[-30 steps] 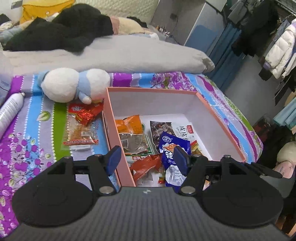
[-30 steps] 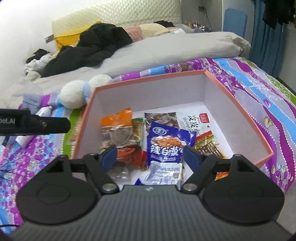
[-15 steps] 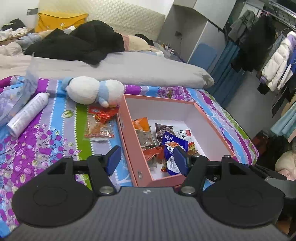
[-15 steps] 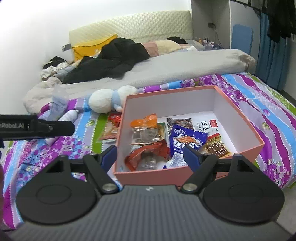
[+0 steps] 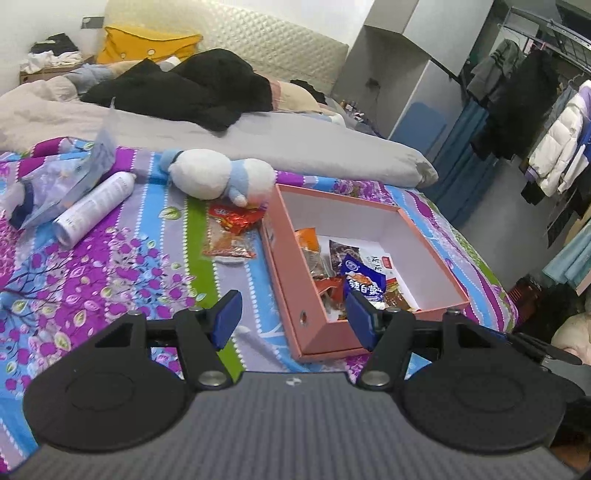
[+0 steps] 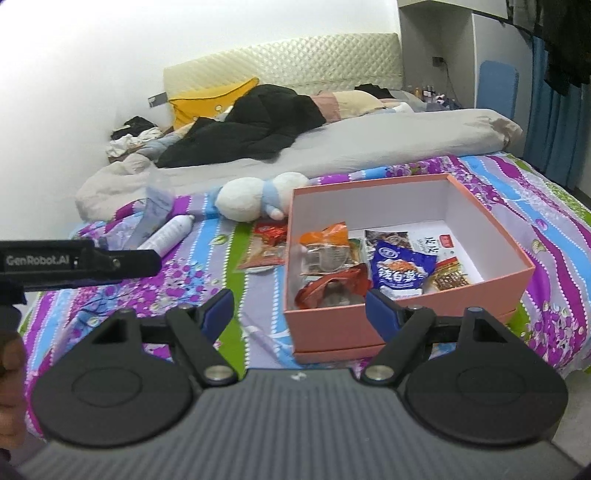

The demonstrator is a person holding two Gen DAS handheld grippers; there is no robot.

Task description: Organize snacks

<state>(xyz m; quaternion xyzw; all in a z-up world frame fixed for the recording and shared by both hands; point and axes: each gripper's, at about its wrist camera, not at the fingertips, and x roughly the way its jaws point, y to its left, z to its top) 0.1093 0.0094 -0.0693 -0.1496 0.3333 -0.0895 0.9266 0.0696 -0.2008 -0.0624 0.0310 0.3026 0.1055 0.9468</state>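
Both hand-held grippers, left (image 5: 291, 314) and right (image 6: 299, 310), jaws wide and empty, have backed away from the box (image 6: 402, 328); a red packet (image 5: 232, 230) remains beside it.

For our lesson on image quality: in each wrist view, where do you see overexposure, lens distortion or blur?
Right wrist view: the white wall is blown out, and the picture softens toward its edges. Left wrist view: exposure is more even; fisheye bending tilts the wardrobe and clothes rail. Both views: the pink box stays legible.

Snacks (image 6: 400, 271) in box (image 6: 491, 291) on bed (image 6: 110, 295)
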